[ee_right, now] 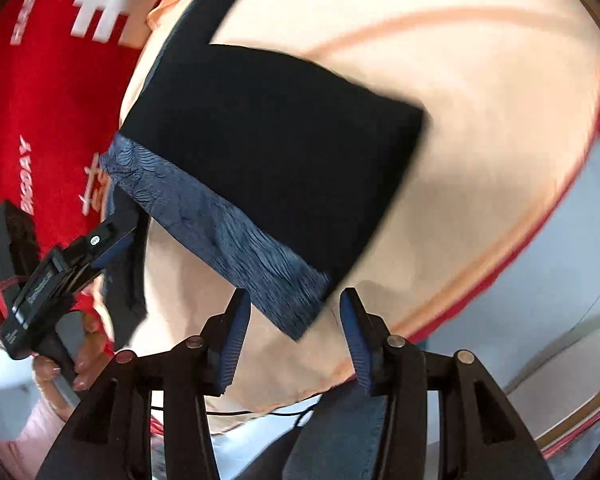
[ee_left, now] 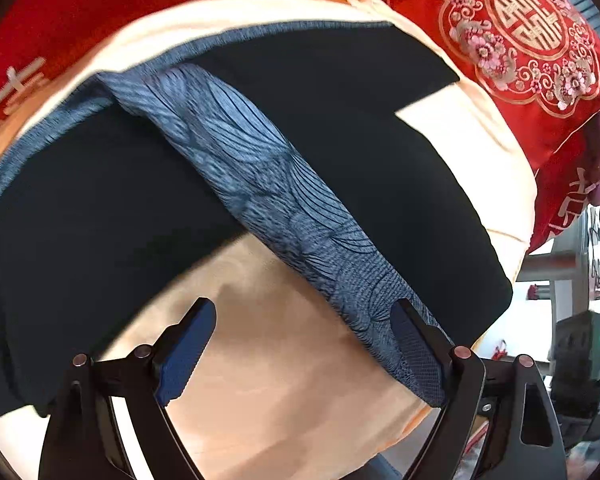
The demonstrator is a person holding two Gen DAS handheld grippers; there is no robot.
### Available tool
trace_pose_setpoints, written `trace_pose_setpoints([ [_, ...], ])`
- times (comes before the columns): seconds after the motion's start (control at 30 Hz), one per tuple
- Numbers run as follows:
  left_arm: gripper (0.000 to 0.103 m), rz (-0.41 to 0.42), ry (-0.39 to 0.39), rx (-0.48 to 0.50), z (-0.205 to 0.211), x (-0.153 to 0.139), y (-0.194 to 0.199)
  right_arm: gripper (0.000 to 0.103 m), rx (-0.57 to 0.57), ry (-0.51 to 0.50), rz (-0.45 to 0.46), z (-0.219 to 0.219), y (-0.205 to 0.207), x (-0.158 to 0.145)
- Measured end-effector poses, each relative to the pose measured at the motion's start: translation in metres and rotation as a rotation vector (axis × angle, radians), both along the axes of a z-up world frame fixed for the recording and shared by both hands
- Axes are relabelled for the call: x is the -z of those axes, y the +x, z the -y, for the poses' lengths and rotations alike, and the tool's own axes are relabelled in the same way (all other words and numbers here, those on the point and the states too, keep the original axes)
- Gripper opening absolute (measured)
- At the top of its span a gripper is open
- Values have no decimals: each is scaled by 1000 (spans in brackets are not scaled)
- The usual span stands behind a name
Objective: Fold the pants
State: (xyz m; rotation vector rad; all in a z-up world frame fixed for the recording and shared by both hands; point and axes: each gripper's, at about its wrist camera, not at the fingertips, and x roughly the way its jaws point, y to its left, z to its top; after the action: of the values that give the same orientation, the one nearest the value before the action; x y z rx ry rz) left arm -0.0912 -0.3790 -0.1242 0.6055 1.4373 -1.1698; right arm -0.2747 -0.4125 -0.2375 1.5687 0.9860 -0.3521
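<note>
Dark navy pants point(ee_left: 340, 128) with a blue line-patterned band point(ee_left: 268, 184) lie spread on a peach sheet point(ee_left: 284, 360). My left gripper point(ee_left: 304, 344) is open and empty, just above the sheet, its right finger next to the patterned band's near end. In the right wrist view the pants point(ee_right: 268, 152) lie folded with the patterned band point(ee_right: 228, 240) along their near edge. My right gripper point(ee_right: 296, 340) is open and empty, at the band's near corner. The left gripper point(ee_right: 100, 248) shows at the left, held by a hand.
Red bedding with white characters point(ee_right: 40, 120) lies to the left. A red embroidered pillow point(ee_left: 532, 36) sits at the back right. The peach sheet's edge point(ee_right: 480, 280) drops off to a pale floor on the right. A black cable point(ee_right: 260, 414) runs below.
</note>
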Motion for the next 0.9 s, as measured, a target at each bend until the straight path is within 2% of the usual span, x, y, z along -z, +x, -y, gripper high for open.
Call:
trace_pose_setpoints([
  [0.13,90,-20,3,-23,6,9,-3,51,99,68,93,-16,6,15],
  [0.2,87,-14,2,-32,10,11,-9,53,111,81,120,-16,10,19],
  [0.23,75,0,8,-34,12,11,-11,53,113,87,123,-17,11,21],
  [0.27,57,8,14,-31,14,11,-12,45,114,103,118,-16,11,22],
  [0.3,46,10,17,-28,14,9,-12,32,106,120,107,-15,11,23],
  [0.33,26,-24,16,-29,17,7,-12,19,99,142,116,-12,11,23],
  [0.37,23,-55,21,-39,19,5,-12,16,95,137,117,-8,7,18],
  [0.5,23,-47,-15,-85,35,-20,-7,15,16,68,186,26,20,-23],
  [0.63,23,-18,-74,-134,68,-48,6,14,-34,-19,278,85,39,-63],
  [0.8,24,92,-142,-176,121,-69,36,14,-66,-136,334,183,79,-87],
  [0.83,26,123,-150,-191,128,-74,45,14,-78,-153,332,198,89,-89],
  [0.9,55,198,-153,-224,131,-83,60,14,-96,-189,318,233,112,-86],
])
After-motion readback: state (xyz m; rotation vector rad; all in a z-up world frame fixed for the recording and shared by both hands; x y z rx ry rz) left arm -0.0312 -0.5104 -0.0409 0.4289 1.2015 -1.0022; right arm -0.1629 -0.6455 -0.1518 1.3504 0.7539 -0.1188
